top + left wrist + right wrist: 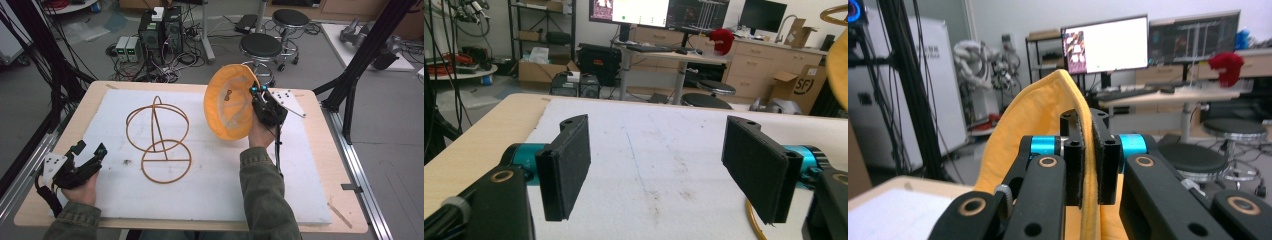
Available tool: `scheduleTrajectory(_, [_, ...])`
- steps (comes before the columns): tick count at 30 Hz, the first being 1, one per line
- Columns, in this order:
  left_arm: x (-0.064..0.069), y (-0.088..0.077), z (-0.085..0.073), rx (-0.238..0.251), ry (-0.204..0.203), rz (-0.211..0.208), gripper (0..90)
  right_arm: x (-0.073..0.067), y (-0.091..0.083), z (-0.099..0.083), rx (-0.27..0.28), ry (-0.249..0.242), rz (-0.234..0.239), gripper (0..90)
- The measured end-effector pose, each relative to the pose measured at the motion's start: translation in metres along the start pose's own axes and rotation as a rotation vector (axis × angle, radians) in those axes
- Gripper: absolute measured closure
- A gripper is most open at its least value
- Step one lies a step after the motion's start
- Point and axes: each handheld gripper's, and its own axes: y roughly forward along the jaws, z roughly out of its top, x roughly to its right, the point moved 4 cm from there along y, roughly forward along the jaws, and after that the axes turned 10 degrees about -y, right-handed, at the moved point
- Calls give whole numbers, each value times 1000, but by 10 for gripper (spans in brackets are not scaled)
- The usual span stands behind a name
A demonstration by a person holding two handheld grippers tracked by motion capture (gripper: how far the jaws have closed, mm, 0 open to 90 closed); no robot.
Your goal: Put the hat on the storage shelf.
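1. My left gripper (90,154) sits at the near left corner of the table (320,150), jaws spread wide apart with nothing between them. In the left gripper view its flat black pads (569,162) look ribbed and rubbery, on teal-collared stems.
2. Under them lies a white foam mat (215,185), rough and smudged, with a faint blue line down it. It rests on pale wood.
3. Mid-mat lies a wire frame (157,137), orange-brown, thin hoops joined by straight struts; one hoop lies flat, the others stand up from it. It is well apart from both grippers.
4. My right gripper (256,90) is held up over the far right part of the mat, jaws together and clamped on the rim of a yellow cloth hat (227,102). The hat hangs tilted, open side toward me, just left of the jaws.
5. In the right gripper view the hat's soft woven brim (1089,200) runs straight between the pads, a stitched edge showing.
6. Beyond the table: black round stools (261,45) and computer boxes (160,27) with tangled cables on a grey floor.
7. Farthest, in the left gripper view, a cardboard box (796,85) printed "SF".
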Motion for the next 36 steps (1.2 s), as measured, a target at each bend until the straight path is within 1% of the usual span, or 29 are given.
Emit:
scheduleTrajectory(5, [0,0,0,-1,2,-1,279,4,-7,9,48,5,-3,856])
scheduleTrajectory(8, [1,0,0,-2,3,0,279,4,-10,12,67,1,-10,856])
scheduleTrajectory(11, [1,0,-1,-3,2,-1,279,3,-11,17,81,-6,-1,856])
scheduleTrajectory(15, [1,0,-1,-5,3,-1,279,-5,-12,26,104,-33,18,856])
scheduleTrajectory(20, [1,0,-1,-4,1,-2,279,-19,-11,43,141,-61,51,855])
scheduleTrajectory(22, [1,0,-1,-4,1,-2,279,-23,-10,49,150,-71,57,855])
scheduleTrajectory(24, [1,0,-1,-4,1,-3,279,-27,-9,54,162,-81,60,855])
scheduleTrajectory(25, [1,0,-1,-4,1,-3,279,-28,-8,57,162,-77,63,855])
scheduleTrajectory(28, [1,0,-1,-5,1,-5,279,-30,-7,62,171,-85,57,855])
scheduleTrajectory(31, [1,0,-1,-3,1,-5,279,-33,-6,66,182,-87,60,855])
scheduleTrajectory(36, [2,0,-1,-4,2,-6,279,-40,-6,72,203,-105,62,855])
